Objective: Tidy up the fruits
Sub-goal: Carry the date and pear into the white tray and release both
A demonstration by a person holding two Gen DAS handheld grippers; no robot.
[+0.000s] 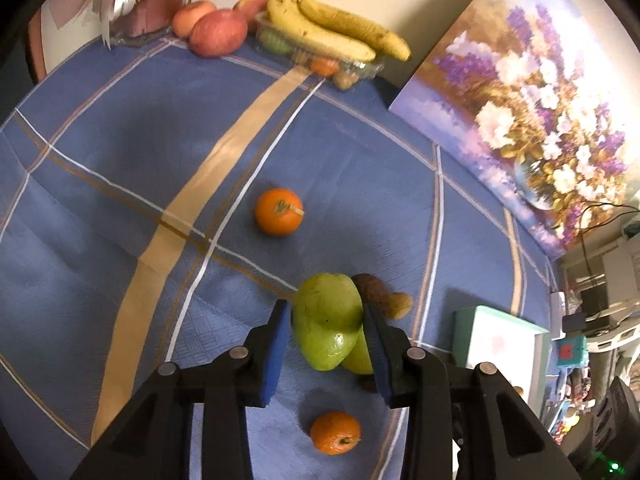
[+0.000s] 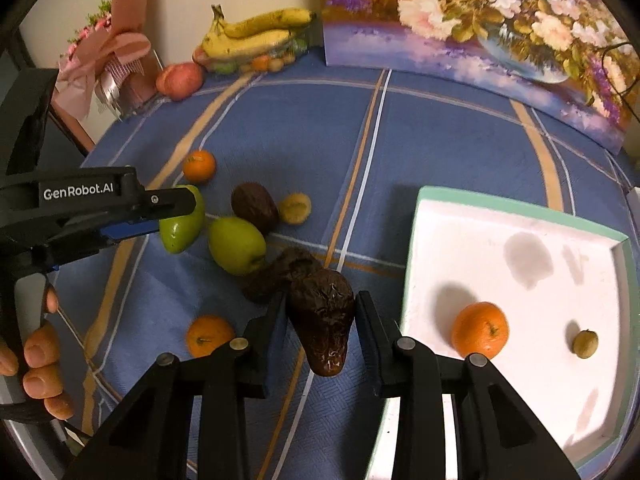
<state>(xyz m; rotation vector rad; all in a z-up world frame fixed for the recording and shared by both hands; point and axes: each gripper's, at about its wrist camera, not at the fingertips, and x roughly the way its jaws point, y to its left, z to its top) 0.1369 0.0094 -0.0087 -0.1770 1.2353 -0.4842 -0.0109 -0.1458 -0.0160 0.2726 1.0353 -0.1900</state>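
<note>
My left gripper (image 1: 326, 312) is shut on a green mango-like fruit (image 1: 326, 332), its blue pads pressing both sides and holding it just above the cloth. The right wrist view shows that same gripper (image 2: 176, 216) at the left with a hand (image 2: 38, 360) behind it. My right gripper (image 2: 321, 304) is shut on a dark brown wrinkled fruit (image 2: 324, 328). A white tray with a green rim (image 2: 516, 208) lies to the right, holding an orange (image 2: 480, 330) and a small brownish fruit (image 2: 585, 344).
On the blue checked cloth (image 2: 440, 140) lie a second green fruit (image 2: 236, 244), two more dark fruits (image 2: 254, 206) (image 2: 272, 276), a small yellow fruit (image 2: 295, 208) and two oranges (image 2: 199, 166) (image 2: 209, 336). Bananas (image 2: 252, 34), apples (image 2: 180, 80) and a flower painting (image 2: 500, 20) line the back.
</note>
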